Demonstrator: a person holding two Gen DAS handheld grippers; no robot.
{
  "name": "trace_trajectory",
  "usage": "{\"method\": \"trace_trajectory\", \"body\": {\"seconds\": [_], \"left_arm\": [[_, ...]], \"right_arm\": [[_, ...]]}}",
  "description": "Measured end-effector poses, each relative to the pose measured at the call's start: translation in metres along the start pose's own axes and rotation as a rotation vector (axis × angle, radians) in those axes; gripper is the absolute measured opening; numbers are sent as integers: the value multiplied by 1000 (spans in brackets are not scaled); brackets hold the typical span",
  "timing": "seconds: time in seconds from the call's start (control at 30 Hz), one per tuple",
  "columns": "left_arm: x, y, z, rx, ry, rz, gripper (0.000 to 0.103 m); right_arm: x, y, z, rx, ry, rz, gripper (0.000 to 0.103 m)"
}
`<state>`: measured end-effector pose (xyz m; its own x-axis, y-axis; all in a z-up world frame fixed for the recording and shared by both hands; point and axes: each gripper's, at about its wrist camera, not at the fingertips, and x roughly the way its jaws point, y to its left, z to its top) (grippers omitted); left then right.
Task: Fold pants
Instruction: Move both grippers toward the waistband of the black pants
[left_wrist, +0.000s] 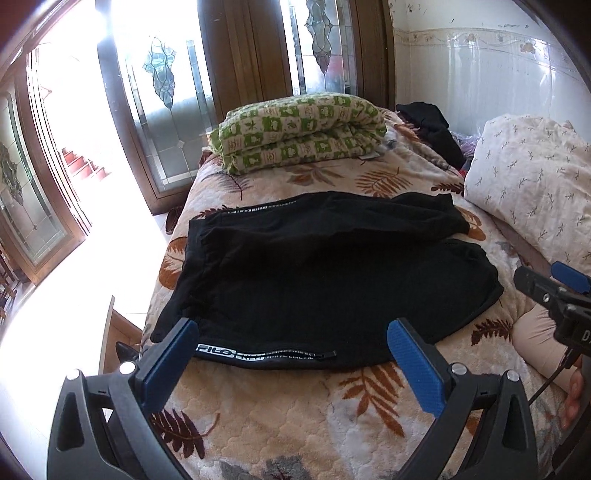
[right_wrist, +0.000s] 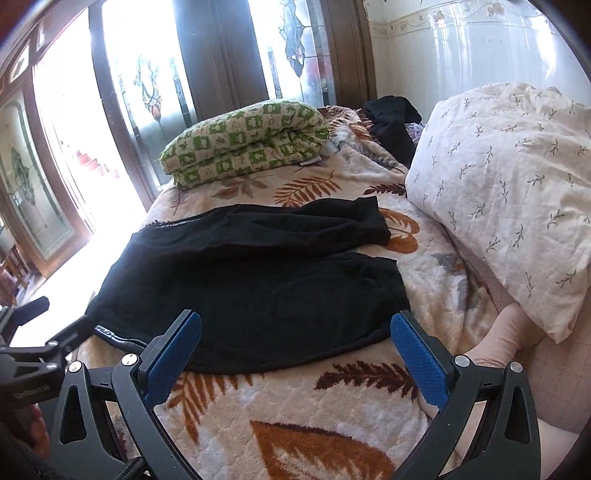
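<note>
Black pants (left_wrist: 325, 273) lie spread flat across the leaf-patterned bed cover (left_wrist: 303, 413), waistband to the left, both legs running right. A white-lettered stripe with a zipper (left_wrist: 266, 356) runs along the near edge. My left gripper (left_wrist: 291, 332) hovers open over that near edge, blue pads (left_wrist: 170, 365) wide apart with nothing between them. In the right wrist view the same pants (right_wrist: 251, 280) fill the middle, and my right gripper (right_wrist: 295, 325) is open just short of the near leg's hem. The right gripper also shows at the far right of the left view.
A folded green checked quilt (left_wrist: 299, 136) lies at the far end of the bed. A white floral pillow (right_wrist: 509, 192) takes up the right side, with dark clothes (right_wrist: 391, 125) behind it. Glass doors (left_wrist: 166, 110) and bright floor lie beyond the bed's left edge.
</note>
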<state>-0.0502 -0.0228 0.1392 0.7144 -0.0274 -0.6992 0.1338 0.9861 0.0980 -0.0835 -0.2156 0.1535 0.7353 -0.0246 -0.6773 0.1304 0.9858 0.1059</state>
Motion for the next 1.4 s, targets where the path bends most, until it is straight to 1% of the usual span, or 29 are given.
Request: {"method": "trace_trajectory", "body": {"seconds": [0.33, 0.67, 0.93, 1.17, 1.23, 1.4], "left_arm": [[6, 7, -5, -12, 23, -5, 103], [7, 15, -2, -27, 27, -5, 103], [21, 21, 0, -28, 45, -21, 103], [37, 26, 6, -29, 57, -23, 103], [40, 28, 9, -25, 52, -17, 103], [49, 36, 19, -21, 45, -11, 103]], "right_arm": [[5, 6, -1, -26, 18, -2, 103], [5, 1, 1, -12, 9, 3, 103], [15, 6, 6, -54, 38, 5, 103], [36, 20, 29, -145, 69, 75, 103], [46, 23, 38, -168, 85, 107, 103], [64, 25, 51, -173, 112, 168, 103]]}}
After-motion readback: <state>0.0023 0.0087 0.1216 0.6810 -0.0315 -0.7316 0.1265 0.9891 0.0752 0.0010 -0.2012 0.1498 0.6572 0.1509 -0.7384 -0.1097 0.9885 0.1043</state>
